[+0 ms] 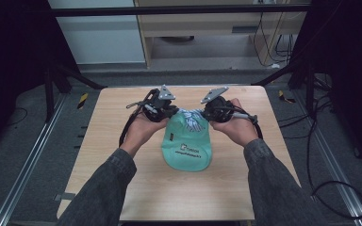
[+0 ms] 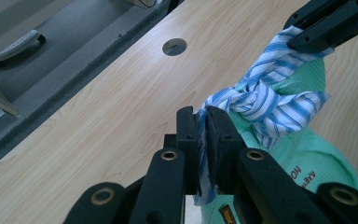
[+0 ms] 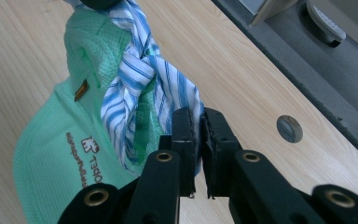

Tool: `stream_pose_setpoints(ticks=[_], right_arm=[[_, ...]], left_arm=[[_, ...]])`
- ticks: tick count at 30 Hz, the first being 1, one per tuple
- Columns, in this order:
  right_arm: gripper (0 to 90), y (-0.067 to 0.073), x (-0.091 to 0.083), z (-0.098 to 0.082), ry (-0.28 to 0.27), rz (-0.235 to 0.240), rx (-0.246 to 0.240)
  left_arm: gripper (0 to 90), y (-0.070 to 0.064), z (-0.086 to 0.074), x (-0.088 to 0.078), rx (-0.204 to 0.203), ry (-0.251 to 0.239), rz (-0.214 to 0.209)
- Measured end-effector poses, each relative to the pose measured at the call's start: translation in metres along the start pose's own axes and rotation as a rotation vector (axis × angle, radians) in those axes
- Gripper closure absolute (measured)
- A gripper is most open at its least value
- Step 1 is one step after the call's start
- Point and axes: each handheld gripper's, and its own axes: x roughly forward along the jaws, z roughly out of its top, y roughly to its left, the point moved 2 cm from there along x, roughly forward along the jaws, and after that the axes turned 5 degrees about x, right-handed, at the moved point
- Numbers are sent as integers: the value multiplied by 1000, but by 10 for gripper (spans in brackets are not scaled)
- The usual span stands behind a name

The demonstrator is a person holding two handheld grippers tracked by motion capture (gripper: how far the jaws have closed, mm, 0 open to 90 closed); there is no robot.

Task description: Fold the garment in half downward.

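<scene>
A mint-green mesh garment (image 1: 186, 145) with brown lettering lies on the wooden table (image 1: 122, 188). A blue-and-white striped cloth strip (image 1: 193, 117) is knotted at its far end. In the left gripper view the knot (image 2: 265, 100) sits just past my left gripper (image 2: 202, 121), which is shut on one end of the strip. The right gripper (image 3: 197, 122) is shut on the other end of the striped strip (image 3: 140, 79), which twists above the green garment (image 3: 60, 140). In the high view the left gripper (image 1: 175, 110) and right gripper (image 1: 206, 112) face each other across the knot.
A round hole (image 2: 174, 46) in the tabletop lies near the far edge, and a grey plug (image 3: 289, 128) shows in the right gripper view. Beyond the table's far edge is grey floor with cables (image 1: 273, 42) and a cabinet. Dark frame legs stand at both sides.
</scene>
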Motion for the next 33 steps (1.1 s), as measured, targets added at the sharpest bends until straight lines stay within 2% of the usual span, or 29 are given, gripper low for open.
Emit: stream_pose_setpoints(ticks=[2,13,18,26,33], right_arm=[[840,2,5,-3,17,-8,-21],[840,14,20,-14,31,7,-44],[841,20,22,-18,27,20,-54],[842,29,21,-25,14,23,-72],[842,38,20,-31,1,27,-81]], left_arm=[[841,-3,-3,3,13,11,5],[839,-10,-22,8,25,25,9],[839,-13,-31,9,11,10,9],[838,-21,-40,7,26,1,14],[837,-27,-49,4,22,-13,10]])
